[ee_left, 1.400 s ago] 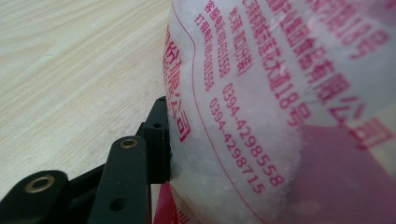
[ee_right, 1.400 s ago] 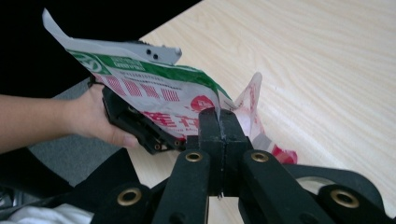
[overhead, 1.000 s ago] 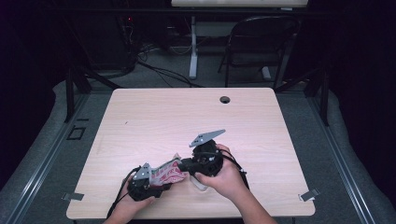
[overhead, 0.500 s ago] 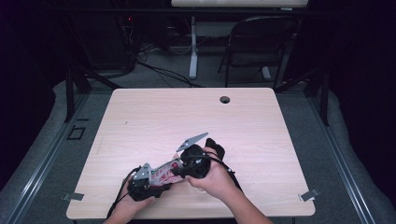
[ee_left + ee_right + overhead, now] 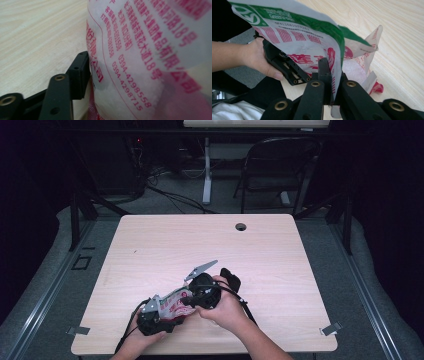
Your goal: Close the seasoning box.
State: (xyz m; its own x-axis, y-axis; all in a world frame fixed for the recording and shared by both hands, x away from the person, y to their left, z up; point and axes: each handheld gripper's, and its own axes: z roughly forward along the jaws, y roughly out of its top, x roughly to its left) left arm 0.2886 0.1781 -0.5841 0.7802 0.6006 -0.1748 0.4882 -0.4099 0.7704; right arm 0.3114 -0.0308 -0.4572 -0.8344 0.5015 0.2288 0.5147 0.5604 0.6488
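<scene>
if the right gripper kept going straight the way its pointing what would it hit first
The right gripper is already shut on the edge of the plastic bag, so it would push into the bag itself. Behind the bag, probably the left gripper and the hand holding it; depth is unclear.

From above, the light falls on the pale wooden surface (image 5: 280,265) alone; the floor and furniture behind sink into near-black, with detail lost at the edges. That high view is soft and slightly grainy, and shadows under the hands are faint. In the left gripper view the printed bag (image 5: 150,55) sits so close that its upper lettering blurs, though the lower digits stay sharp. The right gripper view is bright and even, its far wood grain softened.
</scene>
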